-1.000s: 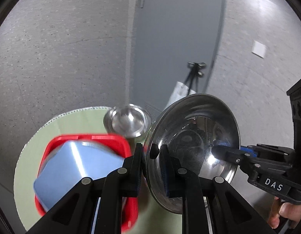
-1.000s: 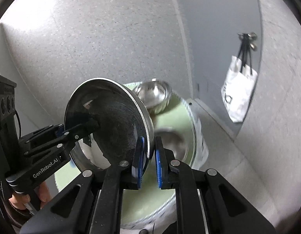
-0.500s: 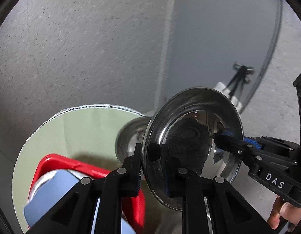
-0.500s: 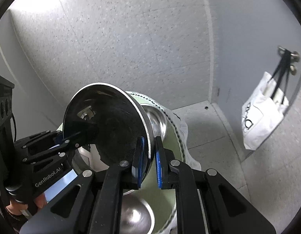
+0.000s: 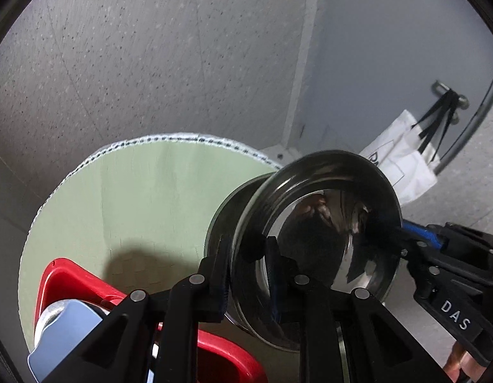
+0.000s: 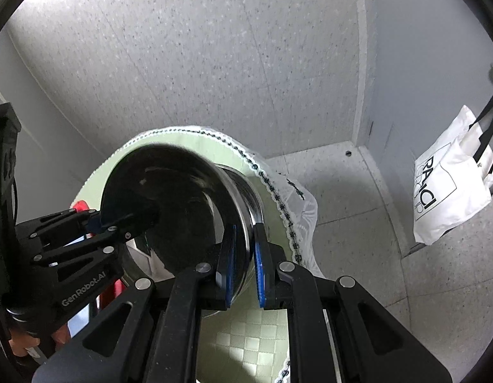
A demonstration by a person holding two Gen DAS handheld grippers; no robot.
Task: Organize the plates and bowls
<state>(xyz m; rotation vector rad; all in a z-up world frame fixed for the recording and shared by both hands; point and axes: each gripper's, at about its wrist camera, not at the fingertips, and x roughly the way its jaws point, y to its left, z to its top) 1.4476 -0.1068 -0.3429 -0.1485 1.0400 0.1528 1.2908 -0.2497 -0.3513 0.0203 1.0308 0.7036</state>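
A shiny steel bowl (image 5: 326, 236) is held on edge between both grippers above a round table with a green cloth (image 5: 134, 191). My left gripper (image 5: 249, 252) is shut on its left rim. My right gripper (image 6: 244, 255) is shut on the opposite rim, and its black body (image 5: 437, 268) enters the left wrist view from the right. In the right wrist view the bowl's dark inside (image 6: 179, 201) faces left, and the left gripper (image 6: 131, 217) pinches its far rim. A second steel bowl (image 5: 227, 210) lies right behind the held one, close to or touching it.
A red tray (image 5: 74, 284) at the table's near left holds a blue item (image 5: 67, 328) and a steel dish. The cloth's lace edge (image 6: 291, 217) hangs off the table's right side. A white tote bag (image 6: 447, 188) hangs on the grey door. Speckled walls stand close behind.
Both grippers have carried the bowl toward the second steel bowl at the table's far right, which now sits right behind it. The red tray has dropped lower left in the left wrist view.
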